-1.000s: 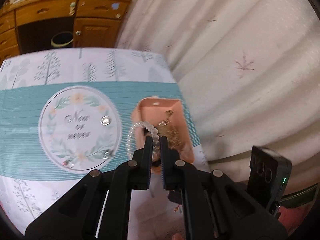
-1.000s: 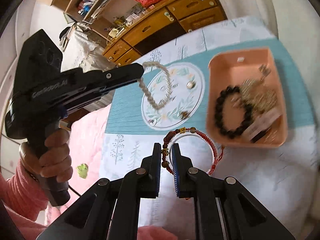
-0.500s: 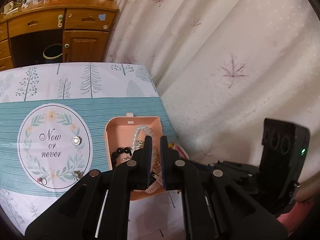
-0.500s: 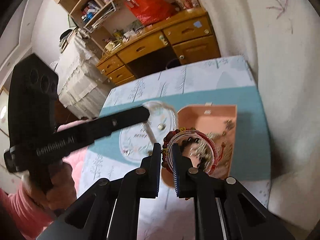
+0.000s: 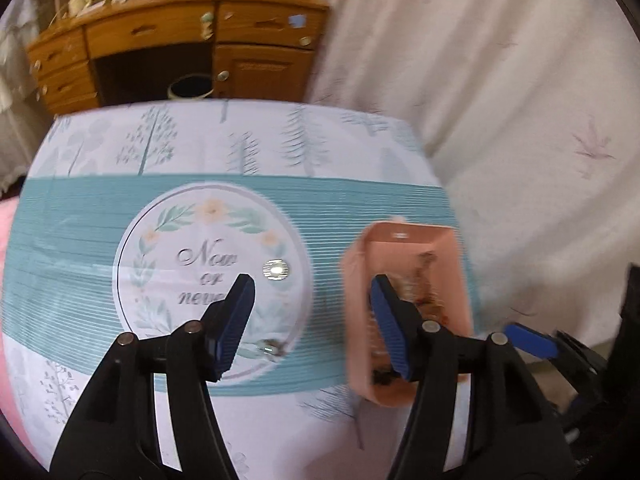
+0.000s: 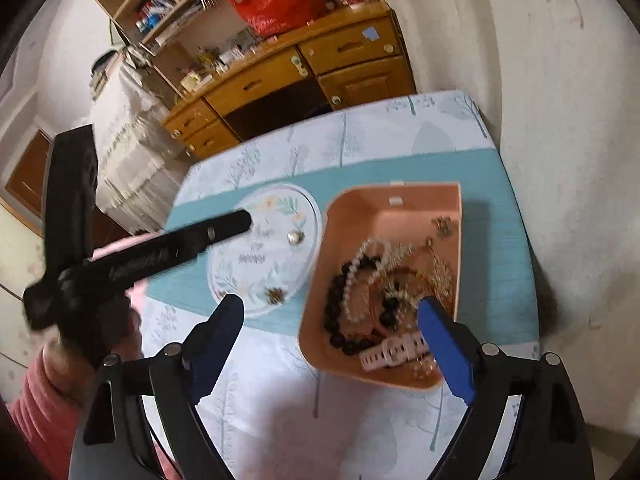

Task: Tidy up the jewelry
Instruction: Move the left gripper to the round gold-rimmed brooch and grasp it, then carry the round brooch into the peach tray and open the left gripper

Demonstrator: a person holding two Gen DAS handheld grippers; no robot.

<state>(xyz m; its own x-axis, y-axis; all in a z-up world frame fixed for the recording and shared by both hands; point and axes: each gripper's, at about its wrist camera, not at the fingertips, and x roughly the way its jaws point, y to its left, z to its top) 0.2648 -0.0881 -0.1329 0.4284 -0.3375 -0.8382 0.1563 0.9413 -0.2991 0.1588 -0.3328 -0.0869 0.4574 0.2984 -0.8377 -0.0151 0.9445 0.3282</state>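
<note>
my right gripper (image 6: 330, 320) has its jaws spreading wide with nothing pressed between the blue ribbed pads; they hang above the near end of the pink tray (image 6: 456, 200), and the jewelry lies below and between them, not touched. my left gripper (image 5: 310, 294) is also spreading its jaws, empty, one pad over the round printed medallion (image 5: 168, 248) and the other over the tray's near left edge. inside the tray i see a string of pale pearl-like beads (image 6: 362, 268) looped over a bracelet of glossy black round beads (image 6: 334, 308), a tangle of fine gold chain (image 6: 436, 272), and a white ribbed watch strap (image 6: 394, 350) lying flat along the near wall. the tray is smooth matte plastic, rectangular with rounded corners and sloped walls, sitting on the teal striped band of the counter cloth (image 6: 504, 240), just beside the medallion. on the medallion rest a small shiny round silver piece (image 5: 276, 270) and a small dark gold piece (image 6: 275, 295) near its lower rim. a hand in a pink sleeve (image 6: 44, 396) grips the left tool's black handle. beyond the counter stands a glossy wooden desk (image 6: 280, 76) with drawers.
</note>
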